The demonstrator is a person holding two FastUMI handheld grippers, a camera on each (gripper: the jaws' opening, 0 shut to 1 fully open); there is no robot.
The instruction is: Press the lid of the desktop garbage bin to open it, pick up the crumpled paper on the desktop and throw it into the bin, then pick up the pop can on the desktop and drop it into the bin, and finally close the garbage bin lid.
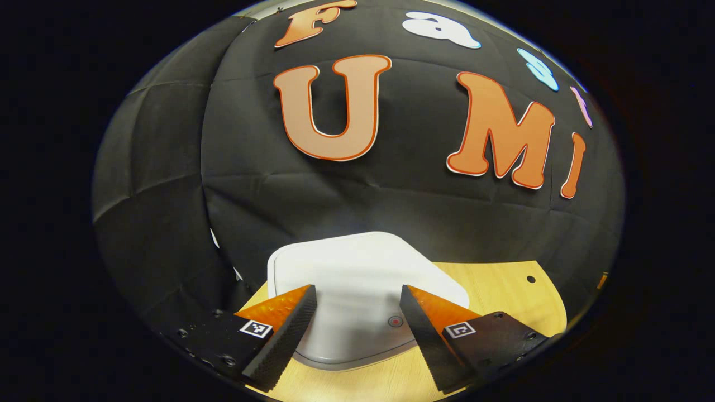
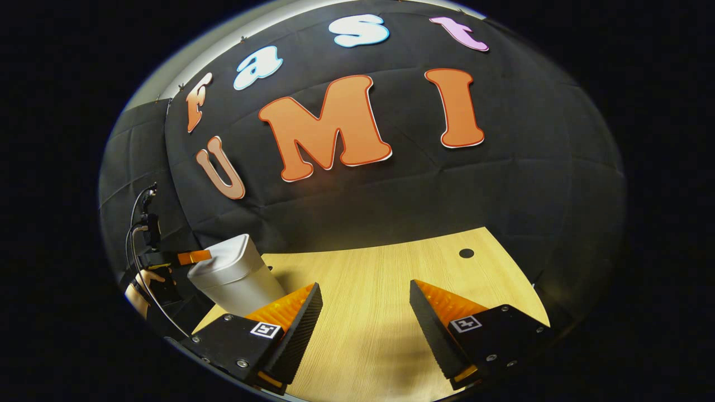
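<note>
The white garbage bin [image 1: 357,285] stands on the wooden desktop [image 1: 497,290] with its lid down; a small red button mark [image 1: 395,321] sits near the lid's front edge. My left gripper [image 1: 357,326] hovers open just above the lid, one finger on each side of it. In the right gripper view the same bin [image 2: 234,276] stands at the left, with the left gripper [image 2: 190,258] and the hand [image 2: 146,285] holding it over its top. My right gripper [image 2: 366,324] is open above bare desktop [image 2: 391,268], nothing between its fingers.
A dark round hole [image 2: 466,253] marks the desktop near its far right edge, also seen as a hole [image 1: 530,279] in the left gripper view. The black cloth wall [image 2: 391,190] rises right behind the desk. Cables [image 2: 137,223] hang from the left gripper.
</note>
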